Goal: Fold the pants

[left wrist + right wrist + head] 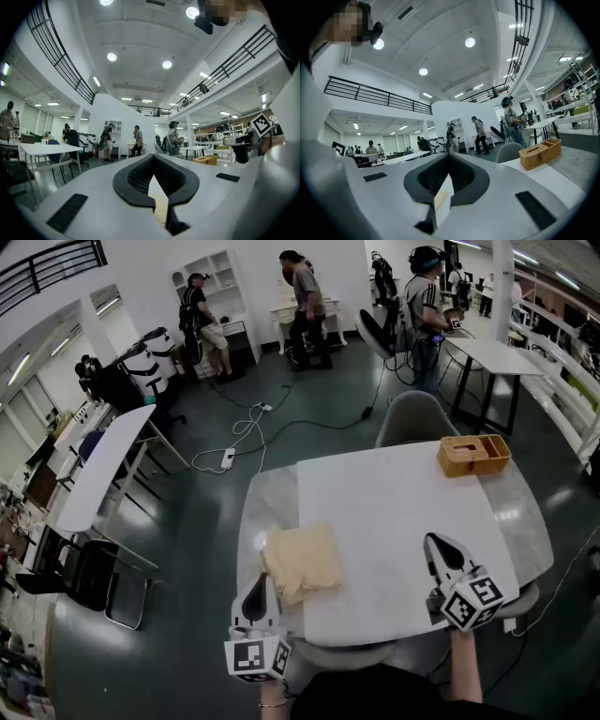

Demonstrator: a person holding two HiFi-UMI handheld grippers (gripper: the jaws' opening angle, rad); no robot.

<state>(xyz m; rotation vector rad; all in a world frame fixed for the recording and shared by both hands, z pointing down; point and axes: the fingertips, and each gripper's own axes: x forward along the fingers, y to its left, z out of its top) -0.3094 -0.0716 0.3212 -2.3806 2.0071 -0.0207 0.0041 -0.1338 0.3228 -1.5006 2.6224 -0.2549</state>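
Pants (302,562), seemingly soft tan cloth, lie folded squarish on table (536,521).

Pants (302,562) are showing cream-yellow against a white tabletop (394,512) bordered in grey marbling; the woven basket (473,455) is glowing tan; the white, black-tipped left tool (255,598) and right tool (444,553) are displaying black-and-white square patterns.
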